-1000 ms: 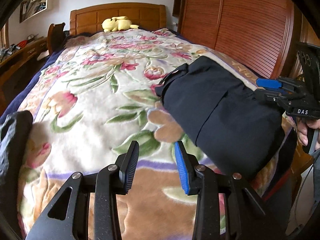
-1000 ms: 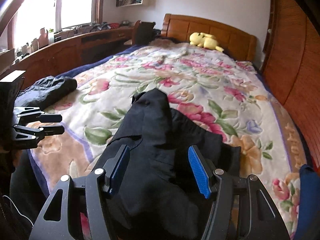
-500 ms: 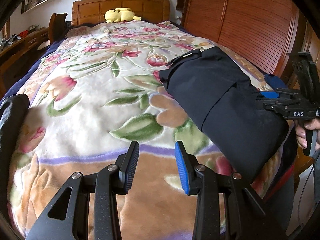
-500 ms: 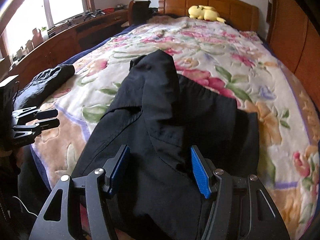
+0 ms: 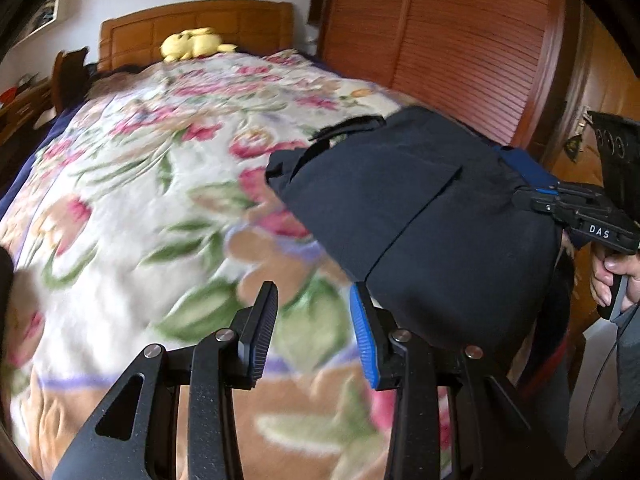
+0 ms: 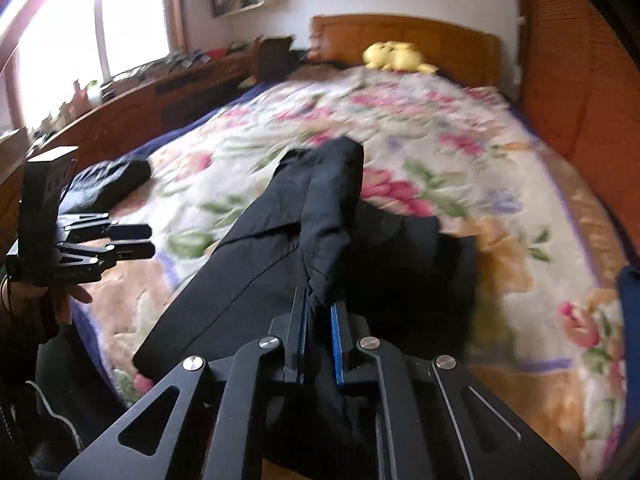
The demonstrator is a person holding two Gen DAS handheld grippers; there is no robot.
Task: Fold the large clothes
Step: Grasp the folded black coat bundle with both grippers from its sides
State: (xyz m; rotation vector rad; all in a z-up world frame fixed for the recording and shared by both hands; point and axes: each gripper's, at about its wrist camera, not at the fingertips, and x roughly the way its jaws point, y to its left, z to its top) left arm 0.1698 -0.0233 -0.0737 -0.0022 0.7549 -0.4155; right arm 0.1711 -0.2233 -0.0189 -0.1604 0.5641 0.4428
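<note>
A large black garment (image 5: 420,216) lies on the floral blanket near the foot of the bed, at its right side; it also shows in the right wrist view (image 6: 280,248). My right gripper (image 6: 319,316) is shut on a raised fold of this garment at its near edge, and it shows from the side in the left wrist view (image 5: 536,190). My left gripper (image 5: 314,320) is open and empty, above the blanket just left of the garment's near corner. It shows at the left of the right wrist view (image 6: 132,240).
A second dark garment (image 6: 104,184) lies bunched at the bed's left edge. A yellow plush toy (image 5: 192,42) sits by the wooden headboard (image 5: 200,20). A wooden wardrobe (image 5: 440,40) stands right of the bed, and a long wooden desk (image 6: 132,100) under the window on the left.
My right gripper has closed on a fold of the black garment and lifted it a little. My left gripper has moved right, nearer the garment, and stays open.
</note>
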